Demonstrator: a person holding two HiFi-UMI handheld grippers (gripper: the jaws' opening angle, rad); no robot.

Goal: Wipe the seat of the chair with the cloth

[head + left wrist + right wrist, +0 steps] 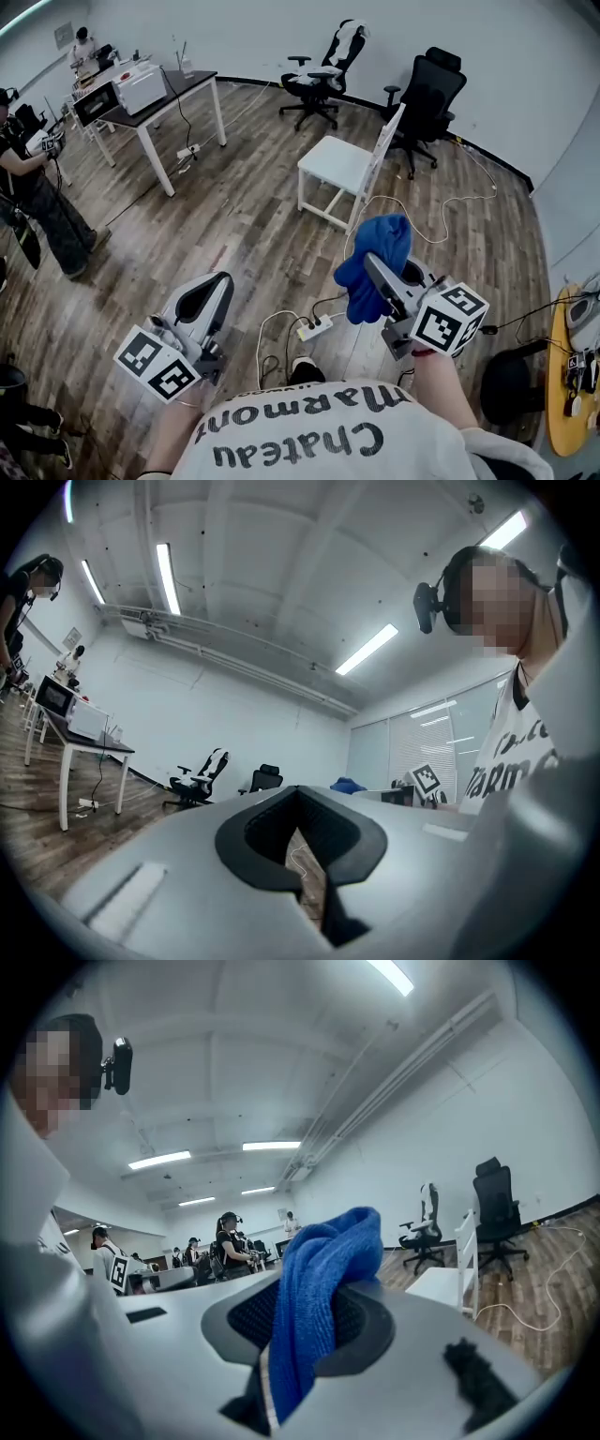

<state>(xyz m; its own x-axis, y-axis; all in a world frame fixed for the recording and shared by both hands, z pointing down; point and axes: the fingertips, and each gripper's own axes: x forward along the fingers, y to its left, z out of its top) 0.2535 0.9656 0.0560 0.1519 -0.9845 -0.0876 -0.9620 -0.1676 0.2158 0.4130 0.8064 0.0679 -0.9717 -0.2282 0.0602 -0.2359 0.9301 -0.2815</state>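
Blue cloth (384, 236), a thick towelling weave with a pale hem strip along one edge, is pinched in the jaws of the right gripper (373, 266), bunched into a rounded lump above the jaw tips with a fold hanging down on the left of them; the right gripper view shows the same cloth (328, 1251) squeezed between the two dark ribbed pads of the right gripper (307, 1312), rising out of them in a soft hump. Nearest the camera is the person's white printed shirt (319, 439), with both forearms reaching forward from it. The left gripper (222, 281) is held lower and to the left, well apart from the cloth, and in its own view the left gripper (300, 795) has its jaws closed together with nothing between them, only floor boards showing through the padded opening. Below and between the two tools a white power strip (315, 327) lies on the wooden floor (234, 220) with thin cables curling from it. Farther on stands the white chair (339, 161), its flat seat bare and its slatted back on the far right side, a white cable (417, 202) looping on the floor beside it; the chair is well apart from the cloth. Behind it are two black office chairs (429, 96) near the wall, and off to the left a dark-topped table (164, 101) and a standing person (33, 192)
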